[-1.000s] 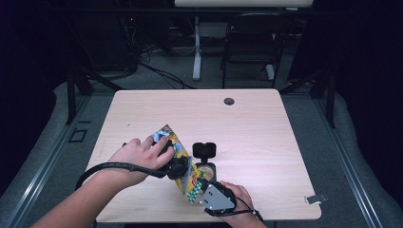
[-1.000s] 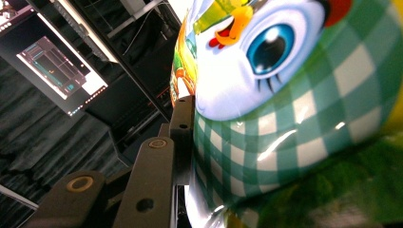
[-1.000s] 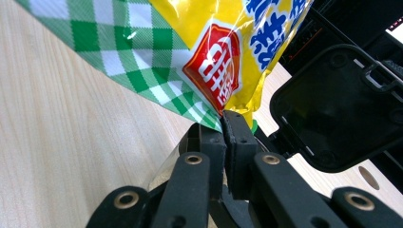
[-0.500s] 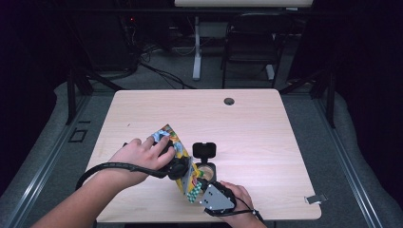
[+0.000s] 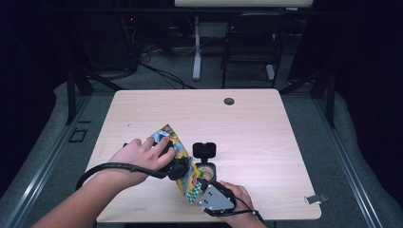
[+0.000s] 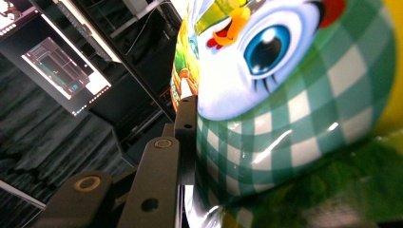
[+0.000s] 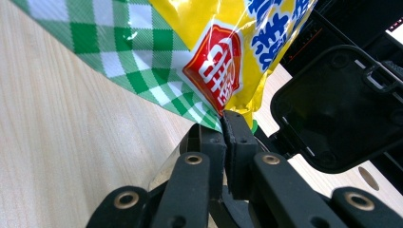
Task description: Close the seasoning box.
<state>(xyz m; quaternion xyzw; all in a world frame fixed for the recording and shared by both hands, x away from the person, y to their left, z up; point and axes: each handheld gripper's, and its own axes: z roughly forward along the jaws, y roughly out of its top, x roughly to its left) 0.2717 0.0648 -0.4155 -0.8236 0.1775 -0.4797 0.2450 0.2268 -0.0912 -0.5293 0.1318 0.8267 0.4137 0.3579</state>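
We are at the near edge of the table [image 5: 266,123], at about six o'clock on its top, with both hands on a snack bag [image 5: 183,164]. Our left gripper [image 5: 178,167] grips the bag from the nine o'clock side; in the left gripper view one black jaw lies flat against the glossy checked print of the bag [image 6: 294,118], and the other jaw is hidden behind it, so we read it as clamped on the bag. Our right gripper [image 5: 204,186] comes in from five o'clock, and in the right gripper view its two jaws are pressed together on the bag's lower corner [image 7: 209,66], pinching the foil tight. The bag stands tilted off the wood between the two grippers. Just beside it, at three o'clock, sits a small black container [image 5: 205,167] with its lid [image 5: 204,149] flipped up. A dark round hole [image 5: 229,101] sits at twelve o'clock, well apart.
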